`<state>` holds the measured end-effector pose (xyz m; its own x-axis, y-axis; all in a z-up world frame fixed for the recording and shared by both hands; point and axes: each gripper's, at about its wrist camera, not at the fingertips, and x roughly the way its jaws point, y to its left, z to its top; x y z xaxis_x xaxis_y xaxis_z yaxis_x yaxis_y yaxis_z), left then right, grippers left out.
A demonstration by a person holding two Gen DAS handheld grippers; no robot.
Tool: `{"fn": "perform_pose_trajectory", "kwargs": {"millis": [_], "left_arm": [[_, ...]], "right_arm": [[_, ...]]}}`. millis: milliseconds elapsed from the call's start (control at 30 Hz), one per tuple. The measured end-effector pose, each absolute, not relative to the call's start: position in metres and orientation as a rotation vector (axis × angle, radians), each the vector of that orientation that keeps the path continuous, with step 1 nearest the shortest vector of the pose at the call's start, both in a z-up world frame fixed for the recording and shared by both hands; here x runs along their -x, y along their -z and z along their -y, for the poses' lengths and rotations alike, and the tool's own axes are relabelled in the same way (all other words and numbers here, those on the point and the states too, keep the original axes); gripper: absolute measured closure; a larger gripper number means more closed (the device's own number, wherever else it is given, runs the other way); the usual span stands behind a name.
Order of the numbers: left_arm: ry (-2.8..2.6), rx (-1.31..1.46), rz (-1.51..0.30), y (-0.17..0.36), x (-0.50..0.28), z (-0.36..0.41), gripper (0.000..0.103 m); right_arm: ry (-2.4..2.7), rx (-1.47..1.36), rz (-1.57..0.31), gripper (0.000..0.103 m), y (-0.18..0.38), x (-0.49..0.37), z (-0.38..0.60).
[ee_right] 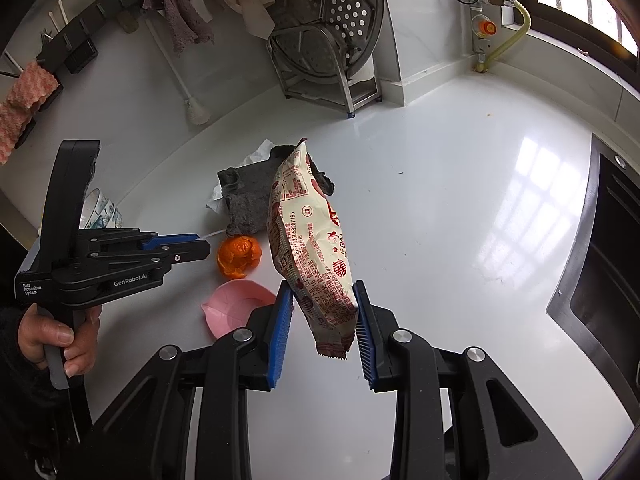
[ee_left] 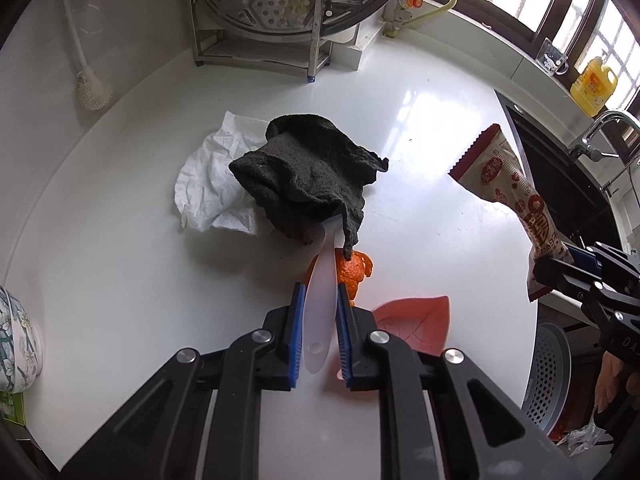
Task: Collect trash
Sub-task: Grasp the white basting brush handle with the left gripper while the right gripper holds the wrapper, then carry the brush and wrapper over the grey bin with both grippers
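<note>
My left gripper (ee_left: 320, 288) is shut on the handle of a white plastic spoon (ee_left: 320, 312), whose far end is buried under a dark grey cloth (ee_left: 304, 176). An orange peel (ee_left: 354, 274) lies just right of the pads, with a pink leaf-shaped dish (ee_left: 416, 324) behind them. Crumpled white paper (ee_left: 208, 188) lies under the cloth's left side. My right gripper (ee_right: 322, 286) is shut on a red-and-white snack packet (ee_right: 312, 240), held upright above the counter. From the right wrist, the left gripper (ee_right: 202, 246) shows at the left, near the peel (ee_right: 239, 258) and the dish (ee_right: 236, 308).
A steel rack with perforated steamer trays (ee_left: 260, 20) stands at the back wall, a white dish brush (ee_left: 94, 94) to its left. A patterned bowl (ee_left: 16, 344) sits far left. A black sink (ee_left: 552, 168), yellow bottle (ee_left: 594, 84) and grey perforated bin (ee_left: 548, 380) are on the right.
</note>
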<state>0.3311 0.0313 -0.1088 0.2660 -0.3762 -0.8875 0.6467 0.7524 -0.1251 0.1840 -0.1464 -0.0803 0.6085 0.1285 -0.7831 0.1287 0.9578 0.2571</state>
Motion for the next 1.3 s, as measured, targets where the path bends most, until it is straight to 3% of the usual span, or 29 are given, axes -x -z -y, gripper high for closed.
{"fn": "perform_pose_trajectory", "kwargs": {"millis": [67, 133, 1300], "left_arm": [[0.701, -0.27, -1.091, 0.103, -0.33, -0.035, 0.089], [0.702, -0.254, -1.086, 0.098, -0.328, -0.039, 0.098], [0.691, -0.141, -0.976, 0.03, -0.257, -0.071, 0.1]], "right_arm": [[-0.003, -0.302, -0.917, 0.074, 0.079, -0.184, 0.146], [-0.007, -0.301, -0.914, 0.074, 0.077, -0.183, 0.145], [-0.062, -0.321, -0.868, 0.074, 0.052, -0.14, 0.139]]}}
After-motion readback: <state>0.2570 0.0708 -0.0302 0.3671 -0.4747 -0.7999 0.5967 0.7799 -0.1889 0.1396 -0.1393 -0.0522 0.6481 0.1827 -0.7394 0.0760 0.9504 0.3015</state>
